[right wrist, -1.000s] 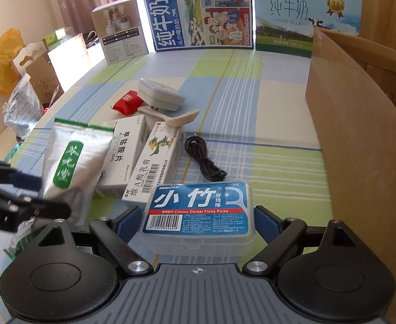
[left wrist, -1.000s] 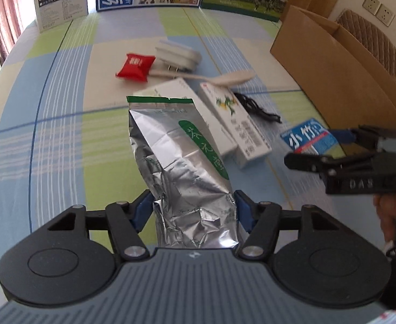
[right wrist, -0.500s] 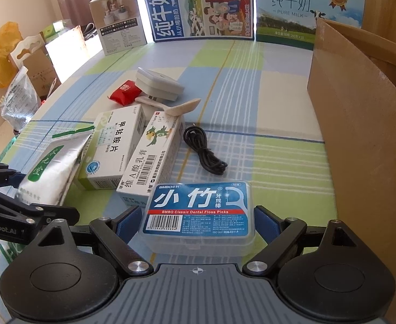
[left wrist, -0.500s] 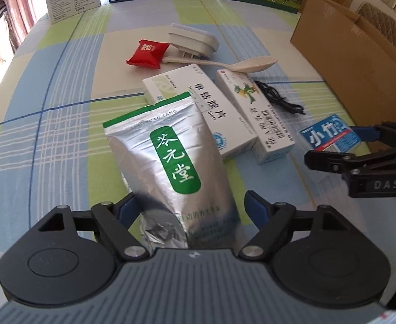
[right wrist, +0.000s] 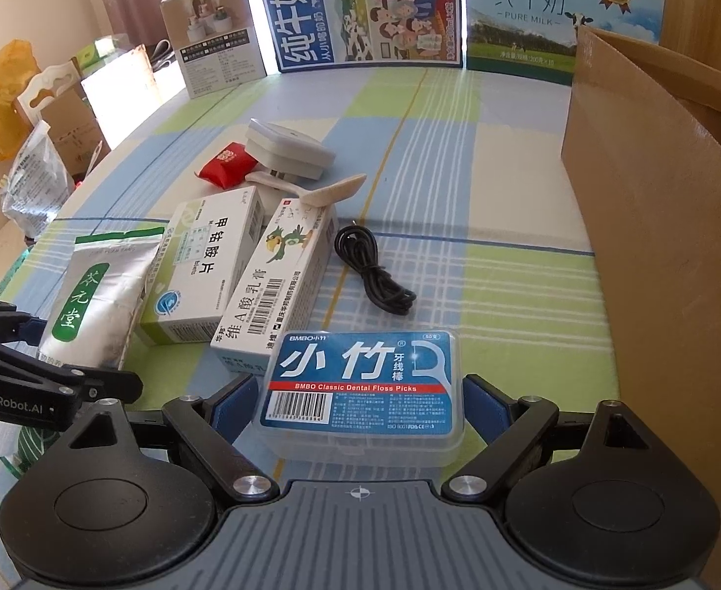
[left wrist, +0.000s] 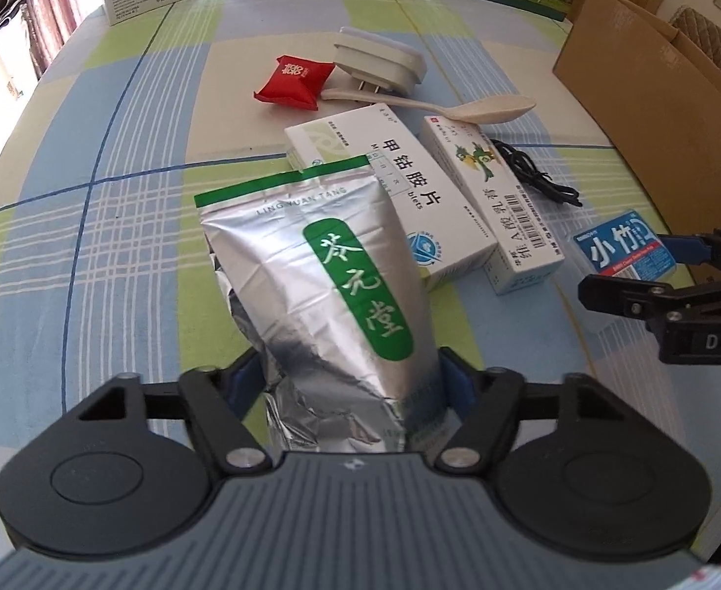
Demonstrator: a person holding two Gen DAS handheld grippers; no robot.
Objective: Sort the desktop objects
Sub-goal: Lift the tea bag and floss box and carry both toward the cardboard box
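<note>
Between L gripper pads: foil pouch, 1 pc, lower end pinched, jaws closing onto it, top leaning fwd over near medicine box. Crinkly, soft, light by look; slick foil, likely to sag or slip; best hold low on the creased base, across full width.

Between R gripper pads: floss pick box, 1 pc, on tablecloth; pads flank both short sides, contact not clear, so grasp state cannot tell. Rigid clear plastic, light, smooth; hold at short ends.

Ahead of both grippers: medicine boxes x2 (white-green, parrot print); stiff card, light. Black cable x1, floppy. Spoon x1. Red packet x1. White plug adapter x1.

R of R gripper: cardboard box x1, open.
</note>
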